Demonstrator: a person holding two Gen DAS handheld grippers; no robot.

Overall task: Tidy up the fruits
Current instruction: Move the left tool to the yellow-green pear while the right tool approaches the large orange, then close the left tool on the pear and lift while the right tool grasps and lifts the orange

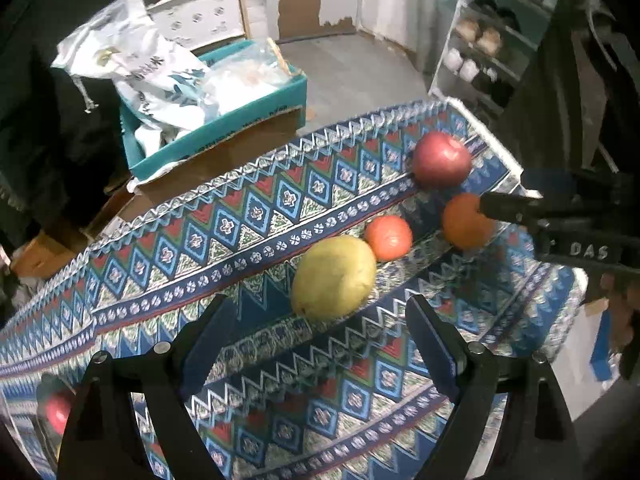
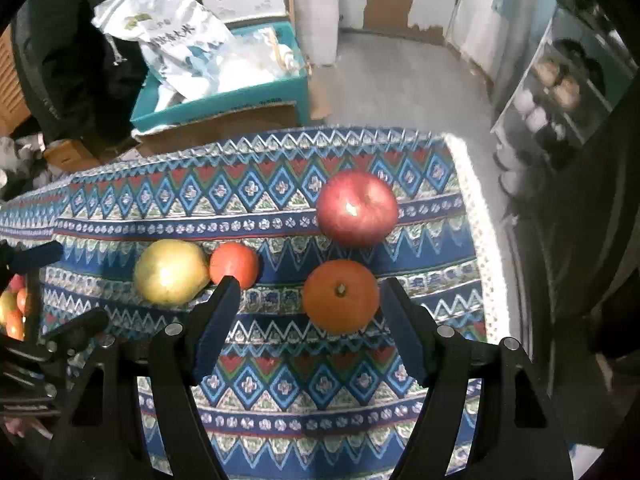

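Four fruits lie on the patterned cloth [image 1: 248, 216]. A yellow-green fruit [image 1: 334, 276] sits just ahead of my left gripper [image 1: 320, 308], which is open and apart from it. Beside it lie a small red-orange fruit [image 1: 388, 238], an orange [image 1: 466, 222] and a red apple [image 1: 440, 160]. In the right wrist view the orange [image 2: 340, 296] lies between the tips of my open right gripper [image 2: 310, 286]; the right finger is close to it, the left finger apart. Beyond it are the apple [image 2: 358, 214], the small red-orange fruit [image 2: 234, 264] and the yellow-green fruit [image 2: 170, 272].
A teal box [image 1: 224, 132] with white bags stands on the floor behind the table. A shoe rack [image 1: 480, 52] is at the right. The cloth's white-trimmed edge [image 2: 476, 216] runs near the apple. More fruit [image 2: 12, 308] shows at the left edge.
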